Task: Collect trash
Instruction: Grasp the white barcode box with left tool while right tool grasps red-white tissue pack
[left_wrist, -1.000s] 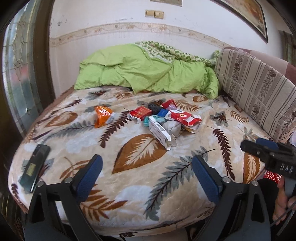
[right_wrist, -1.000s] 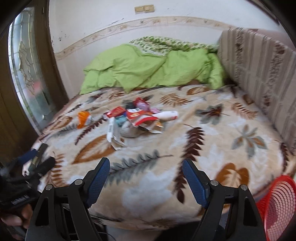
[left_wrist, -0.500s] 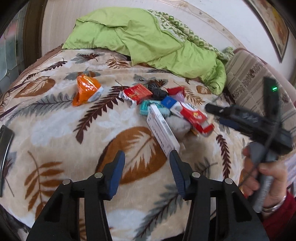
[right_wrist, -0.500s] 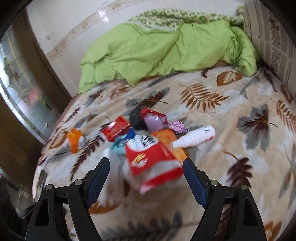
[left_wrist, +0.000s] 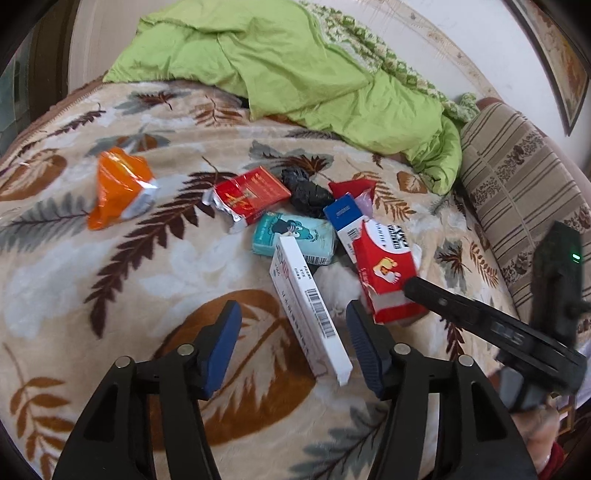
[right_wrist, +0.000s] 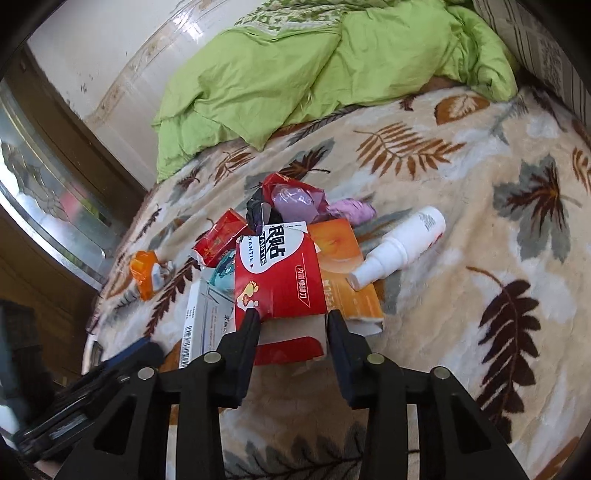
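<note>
A heap of trash lies on the leaf-patterned bed blanket (left_wrist: 110, 280). My left gripper (left_wrist: 293, 323) is open, its fingers either side of a long white box (left_wrist: 308, 306). My right gripper (right_wrist: 291, 323) has its fingers around the near end of a red carton (right_wrist: 279, 273), which also shows in the left wrist view (left_wrist: 386, 275); they look closed on it. Nearby lie a red packet (left_wrist: 251, 195), a teal pack (left_wrist: 293, 234), a blue box (left_wrist: 345, 218), an orange wrapper (left_wrist: 118, 184), a white spray bottle (right_wrist: 400, 247) and an orange box (right_wrist: 345, 273).
A rumpled green quilt (left_wrist: 295, 66) fills the back of the bed. A striped headboard cushion (left_wrist: 517, 192) stands at the right. A dark wooden door frame with glass (right_wrist: 44, 192) is at the left. The right gripper's body (left_wrist: 517, 325) reaches in beside the left one.
Both grippers moved forward and down to the trash heap. The left fingers narrowed around the white box. The right fingers closed in on the red carton.
</note>
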